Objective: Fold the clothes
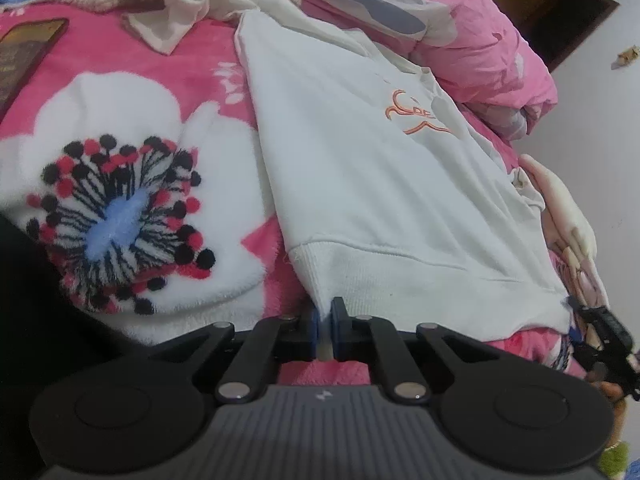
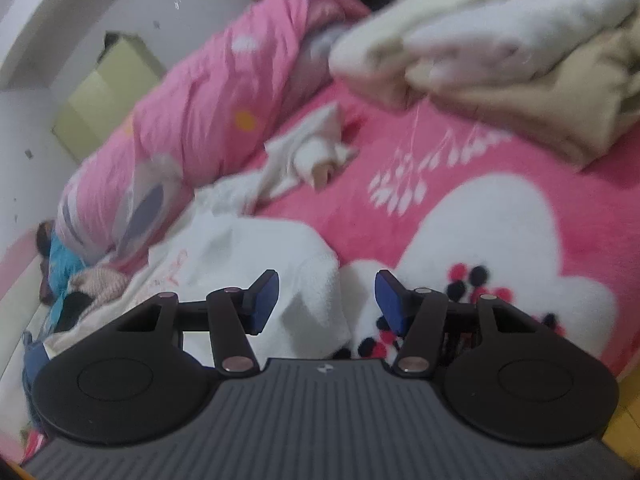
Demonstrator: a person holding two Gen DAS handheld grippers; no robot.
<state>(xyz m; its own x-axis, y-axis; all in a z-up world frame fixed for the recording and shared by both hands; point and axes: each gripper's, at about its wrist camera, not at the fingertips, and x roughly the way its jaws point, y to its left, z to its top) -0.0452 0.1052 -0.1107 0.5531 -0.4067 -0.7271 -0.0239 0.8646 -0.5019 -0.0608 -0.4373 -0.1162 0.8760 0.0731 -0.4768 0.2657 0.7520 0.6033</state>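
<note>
A white sweatshirt (image 1: 360,168) with orange embroidery lies flat on the pink flowered blanket (image 1: 120,128). My left gripper (image 1: 325,316) is shut on the ribbed hem at the sweatshirt's near left corner. In the right wrist view the same white sweatshirt (image 2: 256,256) lies partly between the blue pads of my right gripper (image 2: 327,300), which stands open over its hem corner. The right gripper (image 1: 600,332) also shows at the hem's right end in the left wrist view.
A rolled pink quilt (image 1: 460,28) lies along the far side of the bed. Folded white and beige clothes (image 2: 500,60) are stacked at the back right. A crumpled white garment (image 2: 312,156) lies mid-bed. A dark phone (image 1: 28,52) rests at the left.
</note>
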